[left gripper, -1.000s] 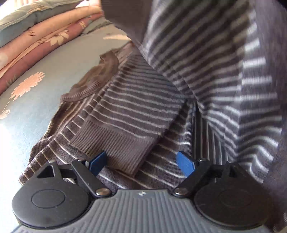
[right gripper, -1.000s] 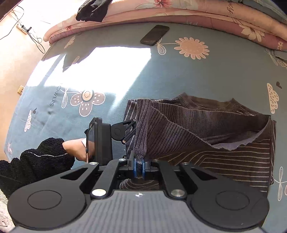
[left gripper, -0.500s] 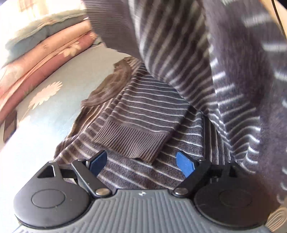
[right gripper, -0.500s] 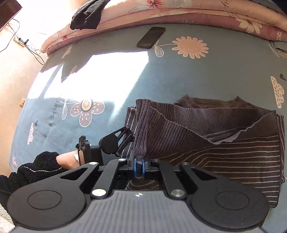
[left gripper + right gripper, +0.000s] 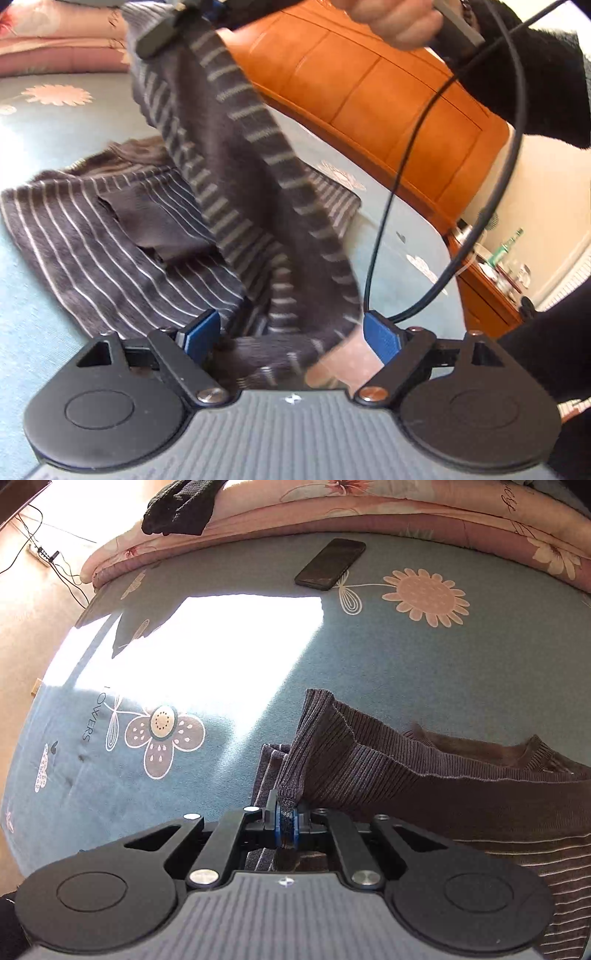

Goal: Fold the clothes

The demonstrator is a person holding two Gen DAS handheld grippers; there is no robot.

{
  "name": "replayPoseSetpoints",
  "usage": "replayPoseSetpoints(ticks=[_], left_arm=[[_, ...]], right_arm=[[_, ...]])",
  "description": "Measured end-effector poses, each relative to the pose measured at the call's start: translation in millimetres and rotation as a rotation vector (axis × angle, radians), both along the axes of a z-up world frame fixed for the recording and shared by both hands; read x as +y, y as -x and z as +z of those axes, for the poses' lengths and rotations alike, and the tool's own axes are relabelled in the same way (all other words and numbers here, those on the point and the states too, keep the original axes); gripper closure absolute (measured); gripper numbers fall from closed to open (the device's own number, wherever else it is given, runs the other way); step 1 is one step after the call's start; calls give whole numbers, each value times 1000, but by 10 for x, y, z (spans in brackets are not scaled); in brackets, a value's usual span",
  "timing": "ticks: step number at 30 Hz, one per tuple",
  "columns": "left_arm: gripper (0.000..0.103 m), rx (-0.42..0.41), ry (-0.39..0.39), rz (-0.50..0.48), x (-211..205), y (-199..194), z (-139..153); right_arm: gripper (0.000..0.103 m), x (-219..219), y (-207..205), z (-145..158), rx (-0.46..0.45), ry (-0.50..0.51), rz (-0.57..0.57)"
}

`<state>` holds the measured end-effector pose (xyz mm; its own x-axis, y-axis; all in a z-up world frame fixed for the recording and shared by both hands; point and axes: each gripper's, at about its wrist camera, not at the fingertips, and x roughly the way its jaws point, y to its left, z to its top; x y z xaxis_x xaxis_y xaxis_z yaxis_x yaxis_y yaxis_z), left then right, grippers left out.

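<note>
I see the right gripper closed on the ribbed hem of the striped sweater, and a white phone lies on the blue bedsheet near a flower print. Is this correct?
Not quite: the phone is black, not white, as the right wrist view shows. The rest holds: the right gripper is closed on the ribbed hem of the striped sweater, and the phone lies on the blue bedsheet near a flower print.

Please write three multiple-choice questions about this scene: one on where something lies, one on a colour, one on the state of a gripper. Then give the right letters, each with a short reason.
1. Where does the phone lie?
A on the blue bed cover
B on the floor
C on the sweater

2. What colour are the sweater's stripes?
A red
B pale
C green

3. How is the right gripper?
A wide open
B out of view
C shut on the sweater's ribbed edge

Answers: 1 A, it rests near a printed flower; 2 B, thin light lines on dark brown knit; 3 C, the blue pads pinch the fabric.
</note>
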<state>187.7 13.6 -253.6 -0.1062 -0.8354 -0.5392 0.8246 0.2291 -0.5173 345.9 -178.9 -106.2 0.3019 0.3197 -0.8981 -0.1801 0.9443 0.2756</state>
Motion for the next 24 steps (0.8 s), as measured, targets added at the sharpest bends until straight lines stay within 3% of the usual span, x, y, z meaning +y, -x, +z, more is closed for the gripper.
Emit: replayPoseSetpoints(ticks=[7, 12, 17, 20, 24], left_arm=[[20, -50, -149, -166, -63, 220, -99], [21, 40, -136, -216, 24, 148, -52], [21, 83, -135, -202, 124, 139, -66], [21, 123, -92, -157, 183, 119, -39], [19, 130, -79, 7, 352, 127, 8]], right_arm=[[95, 12, -91, -87, 0, 20, -5], [95, 61, -160, -177, 7, 19, -3], [95, 129, -387, -461, 35, 12, -17], [90, 240, -483, -720, 70, 86, 21], [78, 321, -333, -771, 61, 106, 86]])
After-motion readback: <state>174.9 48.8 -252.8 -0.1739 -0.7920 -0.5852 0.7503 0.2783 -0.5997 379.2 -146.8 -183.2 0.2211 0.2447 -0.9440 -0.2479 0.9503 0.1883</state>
